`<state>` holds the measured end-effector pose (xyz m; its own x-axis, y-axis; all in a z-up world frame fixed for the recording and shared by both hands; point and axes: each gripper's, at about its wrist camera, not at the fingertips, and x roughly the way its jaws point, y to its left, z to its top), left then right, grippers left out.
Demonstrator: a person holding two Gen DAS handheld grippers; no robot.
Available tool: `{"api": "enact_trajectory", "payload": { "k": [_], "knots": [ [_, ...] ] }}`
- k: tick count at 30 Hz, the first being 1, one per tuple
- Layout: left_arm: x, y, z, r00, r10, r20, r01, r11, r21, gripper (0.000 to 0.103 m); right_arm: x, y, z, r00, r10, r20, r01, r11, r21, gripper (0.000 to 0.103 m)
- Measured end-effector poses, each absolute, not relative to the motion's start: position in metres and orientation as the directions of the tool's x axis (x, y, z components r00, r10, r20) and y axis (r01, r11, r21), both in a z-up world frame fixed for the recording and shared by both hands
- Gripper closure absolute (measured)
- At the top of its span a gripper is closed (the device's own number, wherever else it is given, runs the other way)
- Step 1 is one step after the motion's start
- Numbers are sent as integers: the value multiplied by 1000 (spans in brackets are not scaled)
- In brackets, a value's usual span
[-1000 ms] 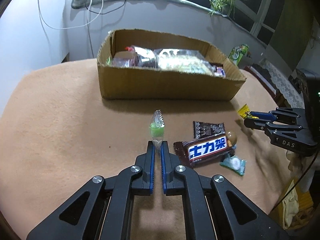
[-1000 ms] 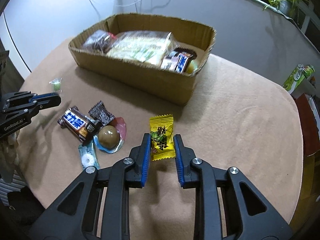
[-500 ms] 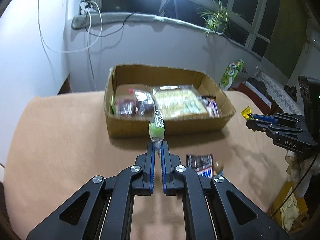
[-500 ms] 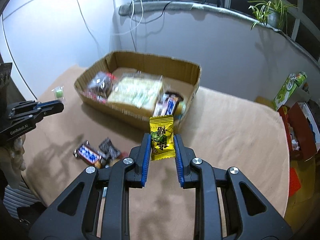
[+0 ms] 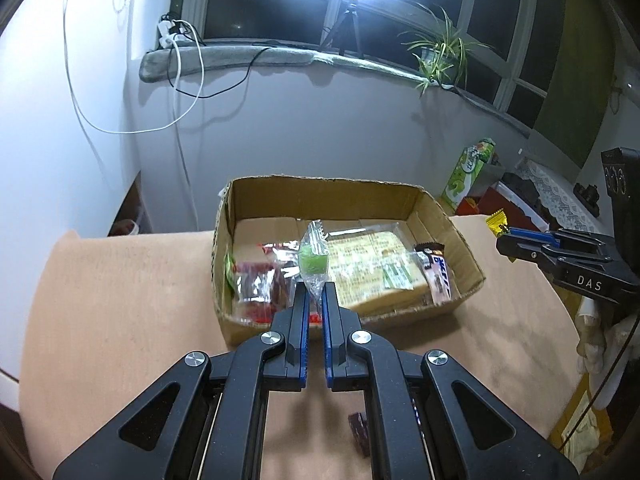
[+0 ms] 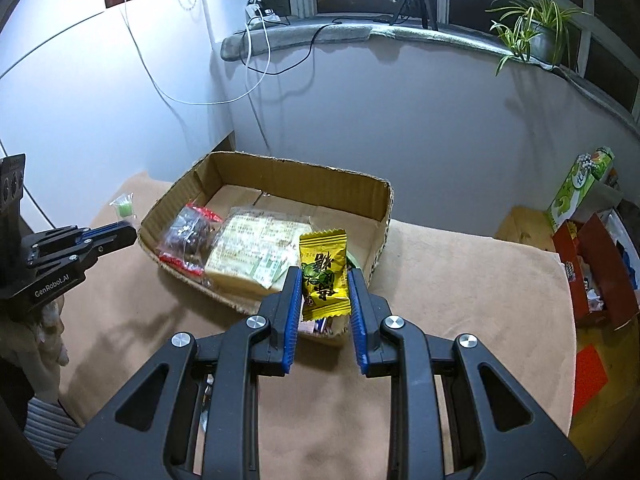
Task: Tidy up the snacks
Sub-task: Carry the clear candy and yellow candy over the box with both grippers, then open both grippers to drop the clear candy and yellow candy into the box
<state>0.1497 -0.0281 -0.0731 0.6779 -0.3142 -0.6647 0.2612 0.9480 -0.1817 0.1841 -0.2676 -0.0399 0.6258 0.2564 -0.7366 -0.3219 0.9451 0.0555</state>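
Observation:
My left gripper (image 5: pixel 315 294) is shut on a clear-wrapped green candy (image 5: pixel 312 261), held in the air over the near wall of the cardboard box (image 5: pixel 320 196). My right gripper (image 6: pixel 325 280) is shut on a yellow candy packet (image 6: pixel 325 270), held above the box's (image 6: pixel 296 176) near right corner. The box holds a red-black snack bag (image 5: pixel 256 286), a large clear cracker pack (image 5: pixel 368 264) and a wrapped bar (image 5: pixel 438 274). Each gripper shows in the other view: the right gripper (image 5: pixel 504 236) with the yellow packet (image 5: pixel 495 225), the left gripper (image 6: pixel 128 234) with the green candy (image 6: pixel 124 209).
The box stands on a tan tablecloth (image 5: pixel 120 300). A dark wrapped snack (image 5: pixel 360 432) lies on the table beneath my left gripper. A green carton (image 6: pixel 576 190) and a red box (image 6: pixel 592 264) stand off the table's right. The wall is behind the box.
Both grippers have risen from the table and moved toward the box, each still holding its candy. The loose snacks on the table have dropped out of view below.

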Motion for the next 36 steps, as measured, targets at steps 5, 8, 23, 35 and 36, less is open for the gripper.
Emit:
{"api": "enact_trajectory", "payload": {
  "k": [5,8,23,35,36],
  "knots": [
    [162,-30,-75,672,-306,-674,262,950,-170,98,198,-266,-44,618,262,-741,-314,947,72,79],
    [170,-30,-78,666,-301,-682,259,951,-167,98,206,-264,-48,607,266,-748,-314,946,81,79],
    [190,-28,-94,638,-290,-713,235,956,-178,98,229,-257,-70,563,263,-783,-310,946,95,79],
    [190,-35,-91,643,-281,-712,242,957,-159,89,227,-254,-68,572,256,-780,-320,945,76,79],
    [190,-35,-91,646,-280,-710,239,958,-160,89,226,-254,-68,572,256,-780,-320,944,75,74]
  ]
}}
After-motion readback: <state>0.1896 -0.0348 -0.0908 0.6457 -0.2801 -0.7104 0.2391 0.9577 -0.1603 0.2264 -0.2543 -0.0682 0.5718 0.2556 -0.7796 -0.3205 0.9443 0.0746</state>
